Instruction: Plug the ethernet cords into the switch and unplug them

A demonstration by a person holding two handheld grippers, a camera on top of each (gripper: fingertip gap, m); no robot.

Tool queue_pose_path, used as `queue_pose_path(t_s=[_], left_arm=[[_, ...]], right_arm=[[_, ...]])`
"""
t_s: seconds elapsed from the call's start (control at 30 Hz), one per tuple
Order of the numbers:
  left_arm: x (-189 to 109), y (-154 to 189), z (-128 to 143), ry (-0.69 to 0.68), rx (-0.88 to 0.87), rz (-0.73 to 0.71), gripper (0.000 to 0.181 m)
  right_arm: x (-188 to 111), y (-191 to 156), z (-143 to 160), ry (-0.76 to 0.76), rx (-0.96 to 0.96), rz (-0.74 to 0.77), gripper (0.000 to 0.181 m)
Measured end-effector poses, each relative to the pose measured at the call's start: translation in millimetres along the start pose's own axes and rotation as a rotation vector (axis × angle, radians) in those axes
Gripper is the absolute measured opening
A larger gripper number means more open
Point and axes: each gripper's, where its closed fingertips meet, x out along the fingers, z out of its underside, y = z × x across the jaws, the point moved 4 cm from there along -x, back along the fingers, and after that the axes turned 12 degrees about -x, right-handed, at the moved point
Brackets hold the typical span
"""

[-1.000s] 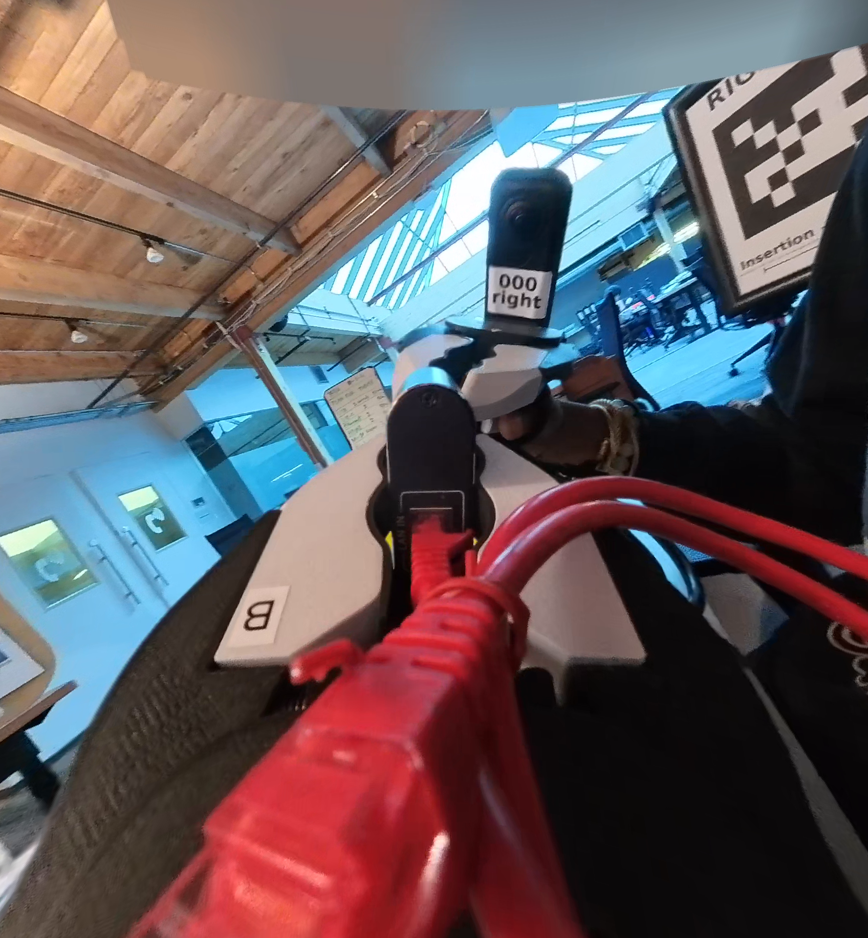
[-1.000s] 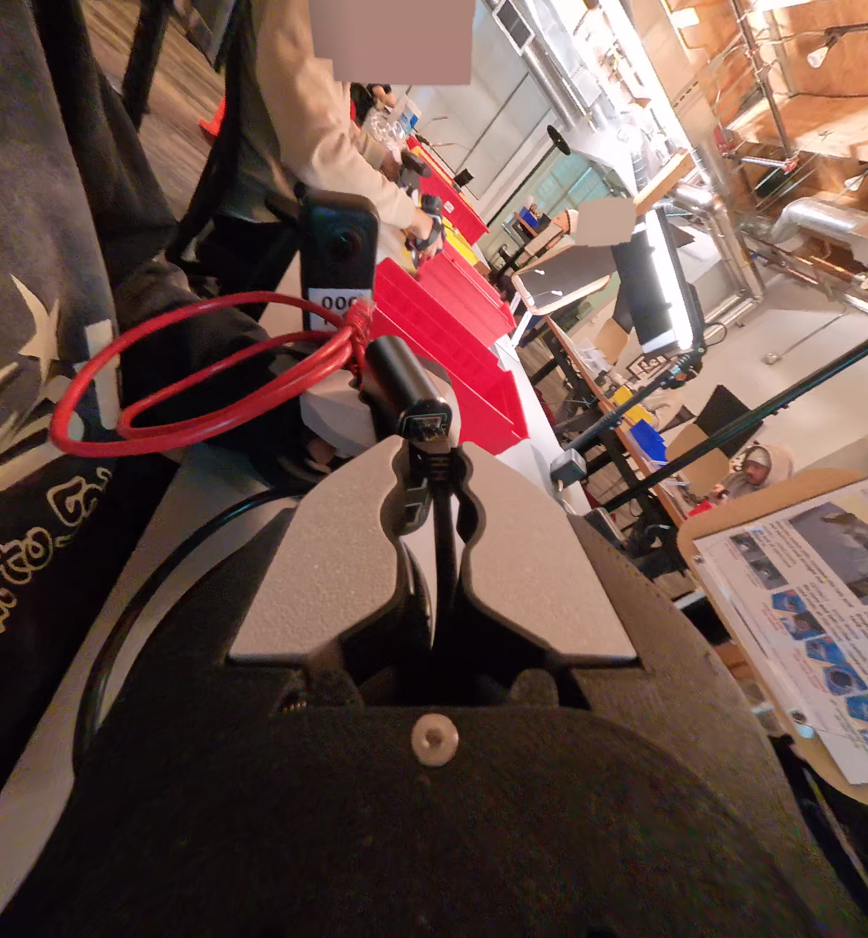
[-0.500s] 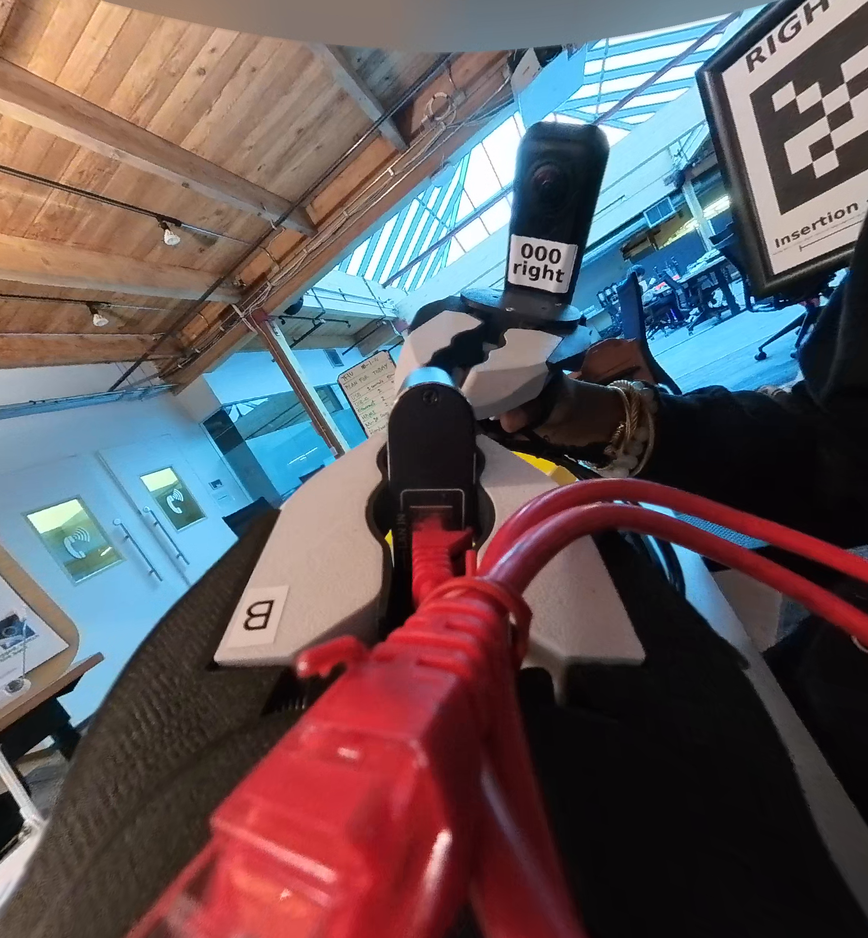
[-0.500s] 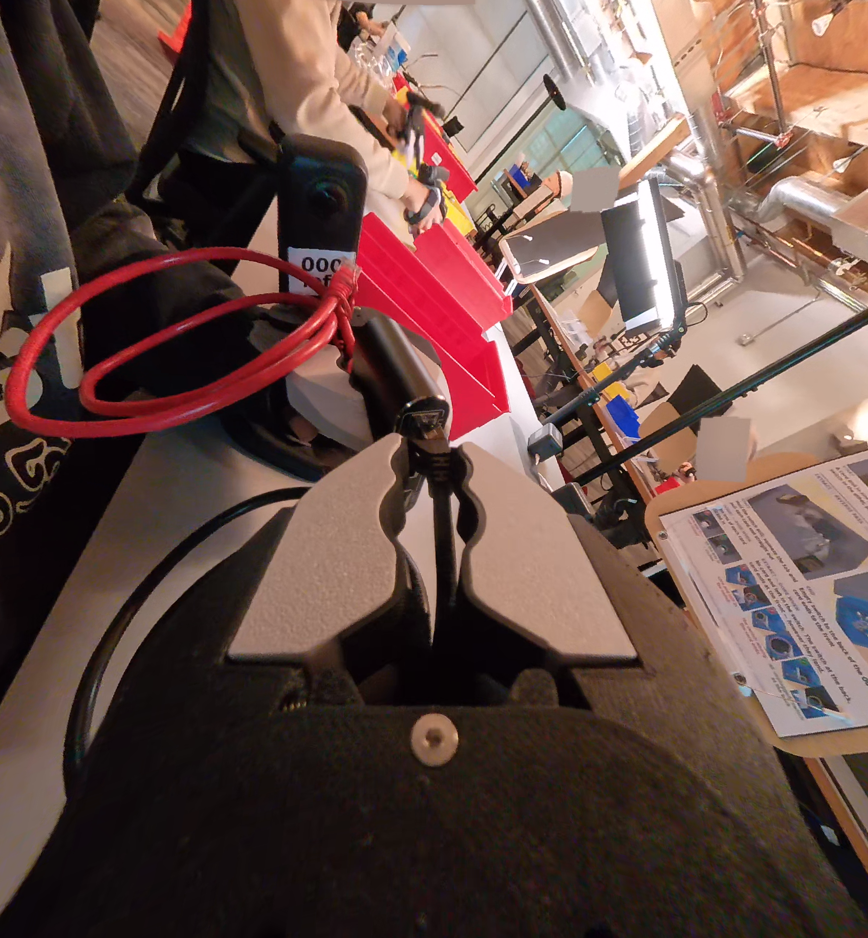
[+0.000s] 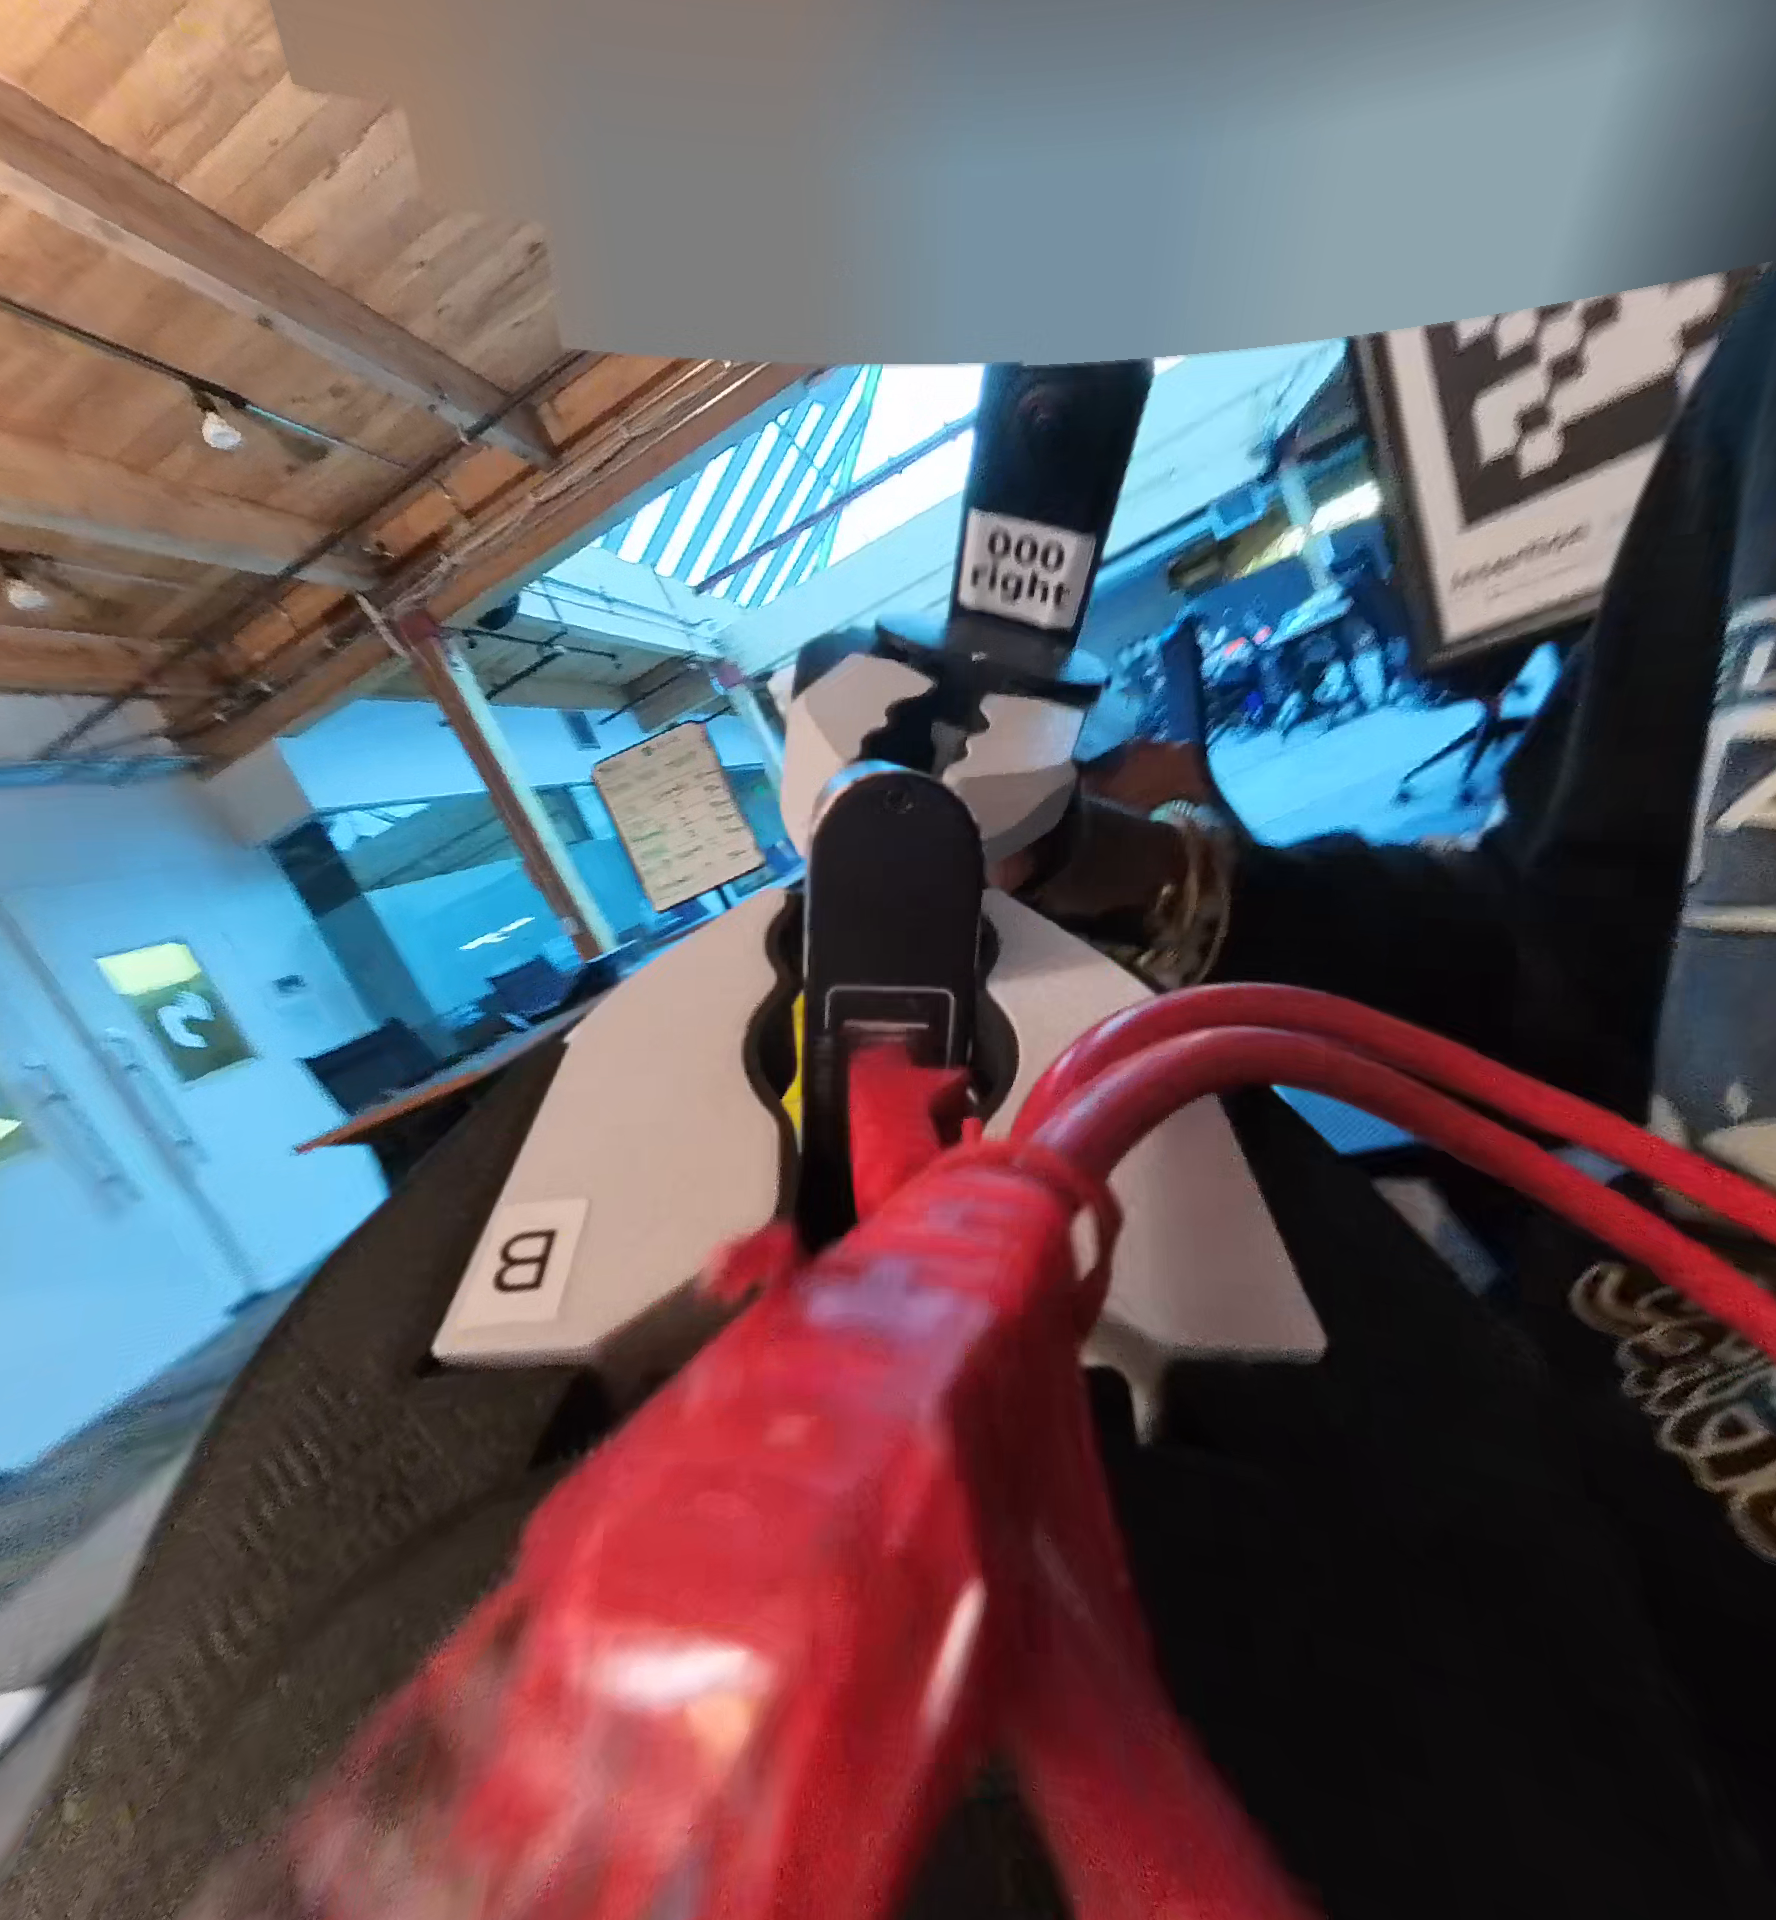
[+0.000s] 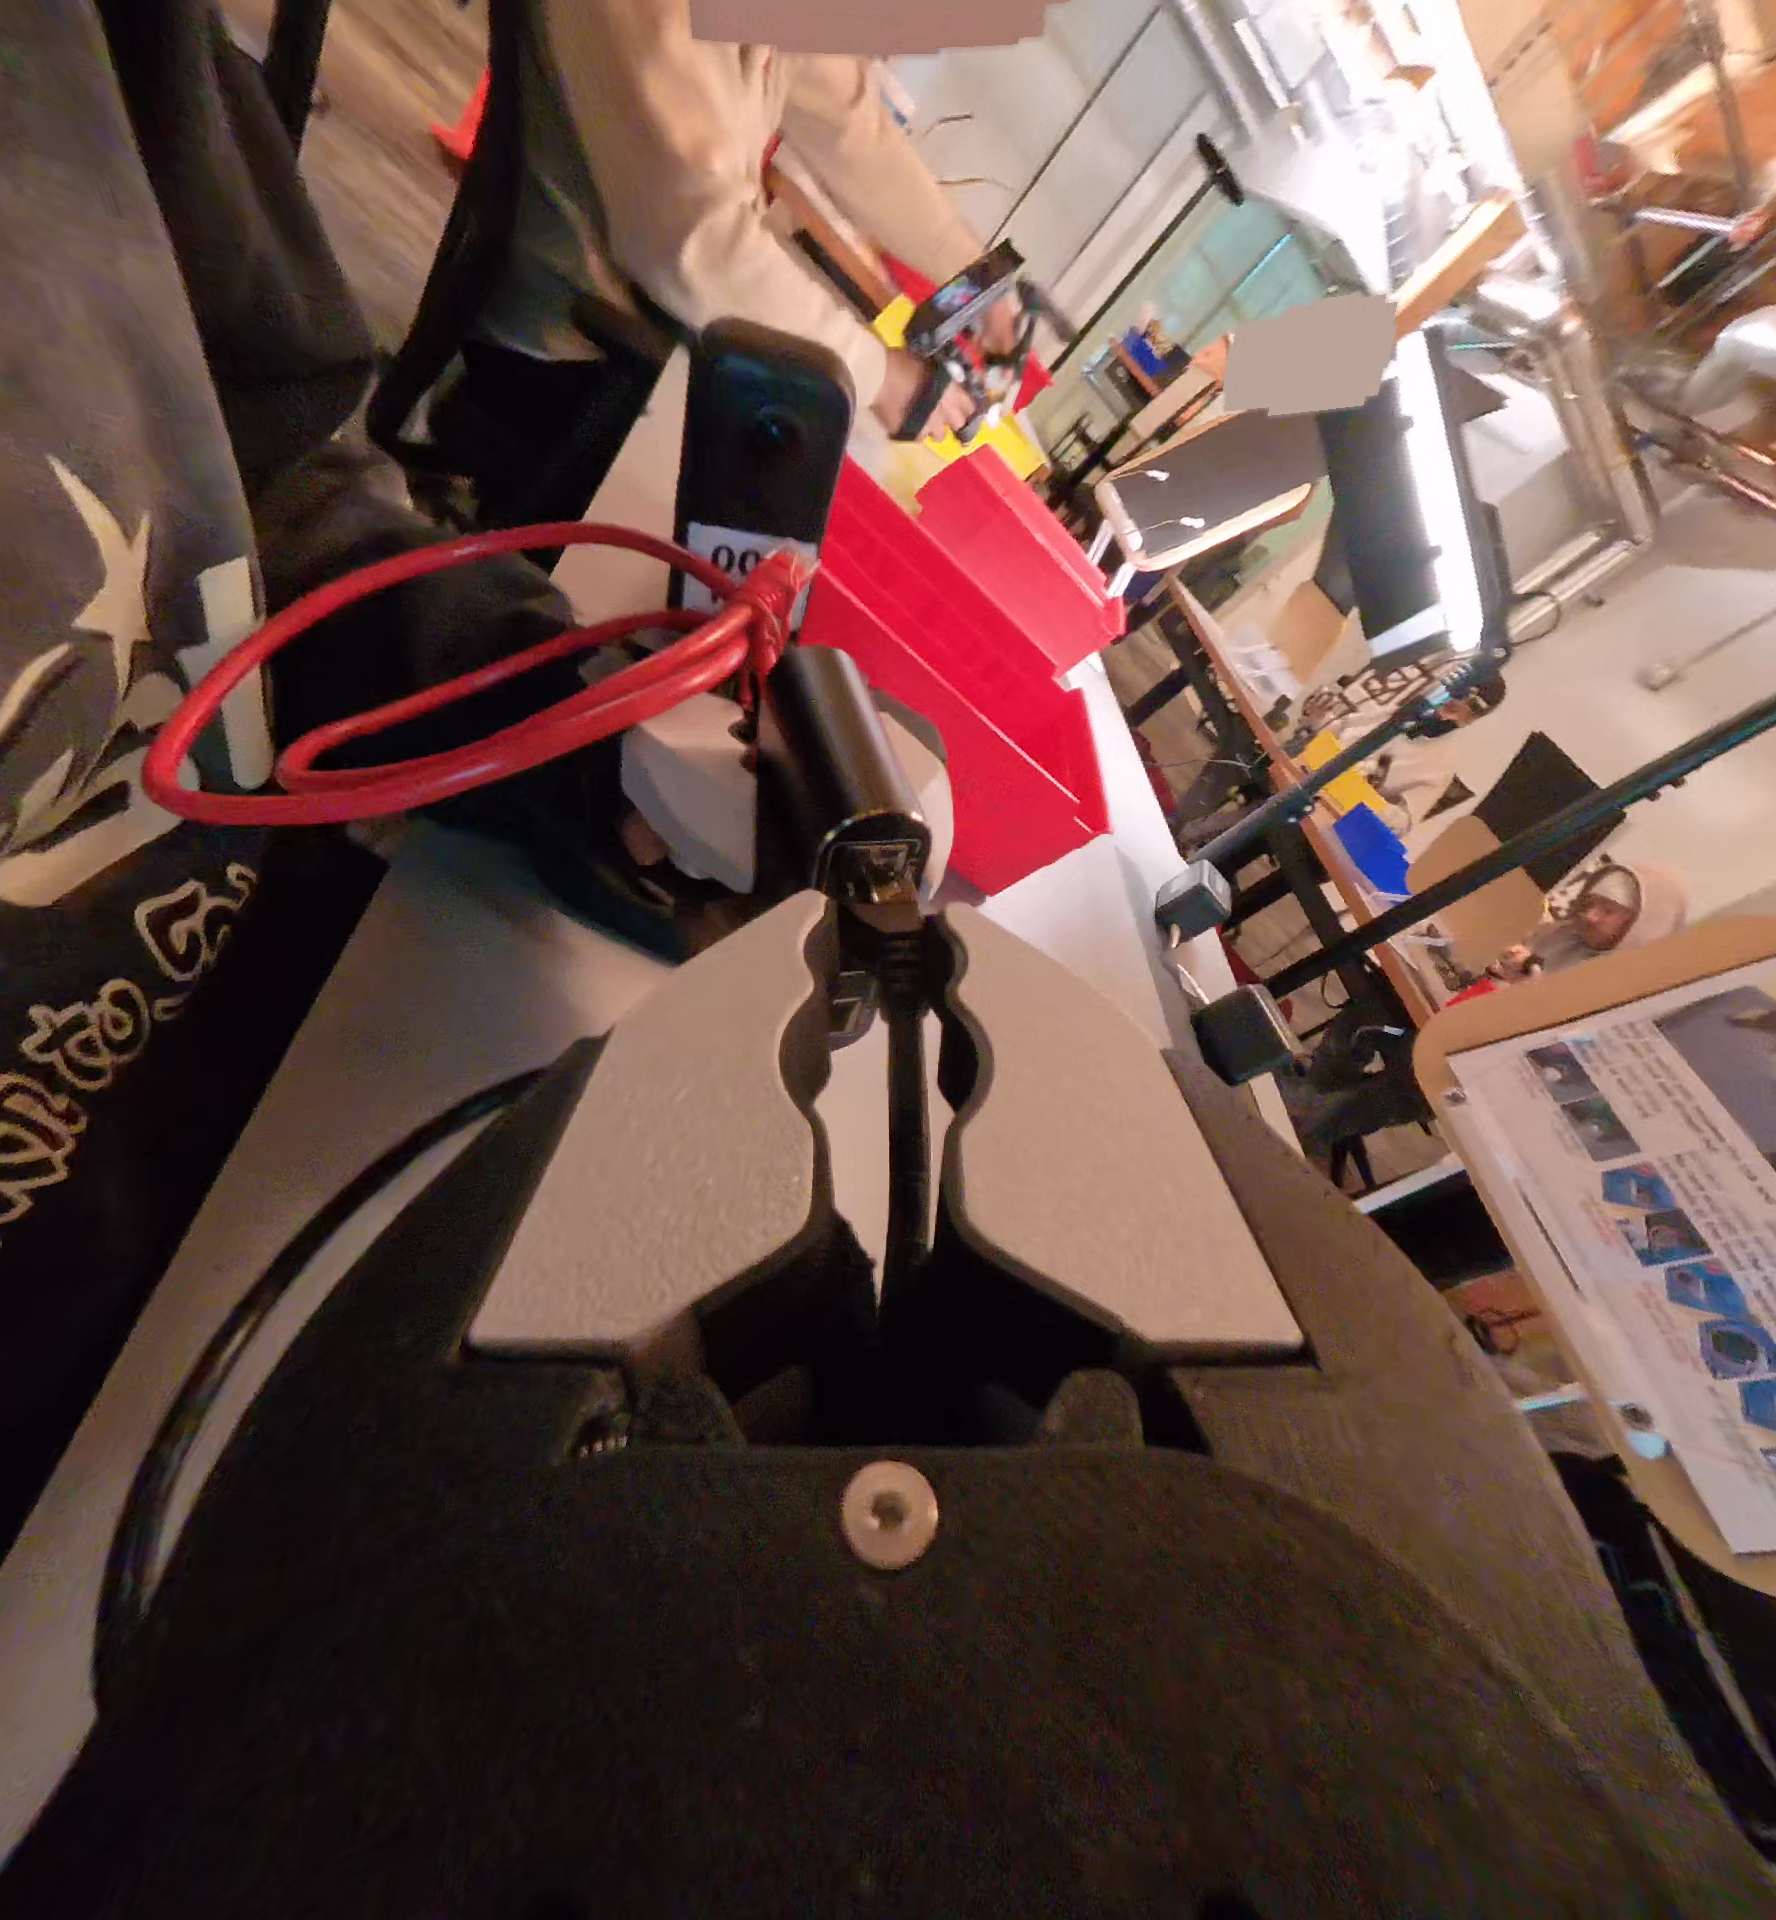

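The switch (image 5: 892,925), a small black bar, sat clamped in the left tool (image 5: 889,1049), with the red cord (image 5: 894,1122) plugged into its near end. The right tool (image 6: 884,997) gripped a black cord (image 6: 905,1164) plugged into its far end, above the bench (image 6: 427,997).

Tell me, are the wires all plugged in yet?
Done: the red ethernet cord sits plugged in the black oblong switch, gripped by the left claw. In hand: the right claw holds the black cord's plug at the other port; seating unclear. Left: unplugging both.
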Motion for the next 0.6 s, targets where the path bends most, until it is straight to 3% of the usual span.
queue_pose_path(t_s=[0.1,0.2,0.3,0.37,0.43,0.47,0.6], left_arm=[[-4.2,-14.4,-4.8,0.052,-0.134,-0.047,0.055],[-5.5,-21.8,-2.0,0.026,-0.155,-0.084,0.074],[-5.1,-22.2,0.2,0.015,-0.136,-0.091,0.077],[-5.7,-19.5,-0.8,0.032,-0.151,-0.055,0.065],[-7.1,-15.8,-0.1,0.012,-0.127,-0.015,0.032],[-7.6,-15.0,0.9,-0.013,-0.094,-0.014,0.026],[-9.2,-8.6,-3.1,-0.004,-0.075,0.036,0.026]], right_arm=[[1.4,2.7,9.6,-0.021,0.046,0.025,0.015],[6.2,1.4,15.8,-0.029,0.087,0.018,0.015],[7.2,0.4,20.0,-0.060,0.107,-0.001,0.015],[7.8,-0.2,21.5,-0.065,0.131,-0.012,0.015],[9.6,-1.3,20.9,-0.050,0.150,-0.016,0.015],[10.3,-1.3,22.0,-0.054,0.152,-0.011,0.015],[8.0,-5.8,12.2,0.088,0.124,-0.031,0.015]])
